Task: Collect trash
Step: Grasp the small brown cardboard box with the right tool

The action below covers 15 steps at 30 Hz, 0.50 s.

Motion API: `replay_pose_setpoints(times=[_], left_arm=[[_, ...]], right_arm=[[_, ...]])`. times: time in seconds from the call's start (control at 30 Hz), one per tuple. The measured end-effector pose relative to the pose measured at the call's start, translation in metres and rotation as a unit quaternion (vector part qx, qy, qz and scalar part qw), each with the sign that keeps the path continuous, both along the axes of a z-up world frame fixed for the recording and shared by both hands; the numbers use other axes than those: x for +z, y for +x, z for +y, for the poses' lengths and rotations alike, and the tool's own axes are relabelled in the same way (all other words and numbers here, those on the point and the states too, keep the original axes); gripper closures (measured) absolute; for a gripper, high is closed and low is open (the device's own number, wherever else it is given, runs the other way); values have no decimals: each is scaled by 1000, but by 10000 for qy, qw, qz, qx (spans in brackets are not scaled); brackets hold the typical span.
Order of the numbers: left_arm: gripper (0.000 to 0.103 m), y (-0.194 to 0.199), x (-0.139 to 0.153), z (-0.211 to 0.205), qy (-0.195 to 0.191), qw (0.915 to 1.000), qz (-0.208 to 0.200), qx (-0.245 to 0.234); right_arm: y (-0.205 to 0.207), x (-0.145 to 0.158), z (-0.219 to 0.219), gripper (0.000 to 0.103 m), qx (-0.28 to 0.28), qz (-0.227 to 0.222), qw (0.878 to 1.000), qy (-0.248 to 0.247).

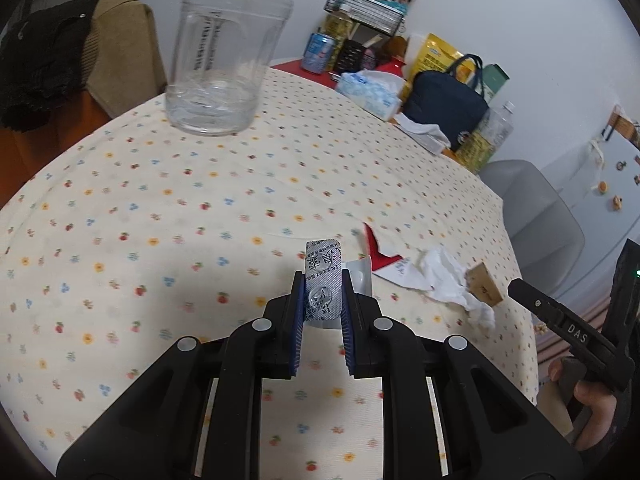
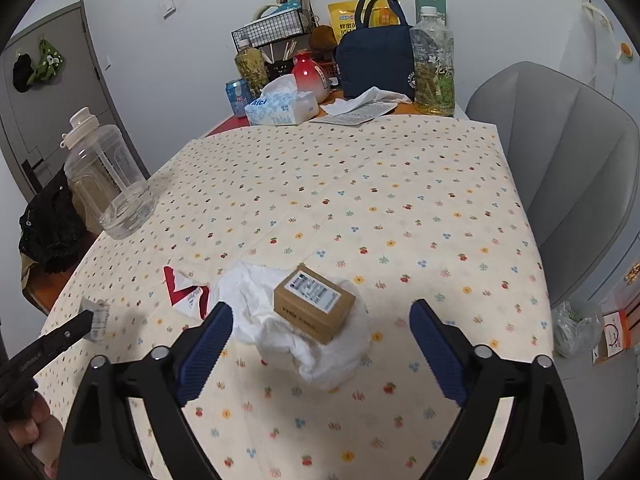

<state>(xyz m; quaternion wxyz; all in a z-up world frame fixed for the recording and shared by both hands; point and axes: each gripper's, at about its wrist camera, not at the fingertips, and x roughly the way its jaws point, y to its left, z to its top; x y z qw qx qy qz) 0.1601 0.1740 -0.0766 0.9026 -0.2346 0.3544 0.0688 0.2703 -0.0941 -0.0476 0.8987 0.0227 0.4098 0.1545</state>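
Observation:
My left gripper (image 1: 323,278) is shut on a silver blister pack (image 1: 322,258), which stands upright between the blue pads above the flowered tablecloth (image 1: 160,200). To its right lie a torn red-and-white wrapper (image 1: 380,252), a crumpled white tissue (image 1: 448,280) and a small cardboard box (image 1: 486,284). In the right wrist view my right gripper (image 2: 320,310) is open wide, one jaw on each side of the box (image 2: 316,304), which sits on the tissue (image 2: 256,300); the pads do not touch it. The wrapper (image 2: 188,292) lies left of the tissue, and the blister pack (image 2: 98,318) shows further left.
A clear plastic jug (image 2: 108,184) stands near the table's left edge. At the far end are a tissue box (image 2: 284,106), a navy bag (image 2: 376,60), a tea bottle (image 2: 434,64) and a wire rack (image 2: 272,28). A grey chair (image 2: 568,160) stands at the right.

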Motion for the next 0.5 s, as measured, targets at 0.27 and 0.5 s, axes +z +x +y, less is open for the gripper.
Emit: replay_pose_setpoints(times=[0.27, 0.5], left_arm=[[86, -3, -2, 12, -26, 9998, 25, 178], [86, -5, -1, 10, -6, 9998, 21, 175]], right_arm=[[18, -13, 17, 8, -72, 96, 9997, -190], [29, -26, 24, 50, 63, 591, 9981, -157]])
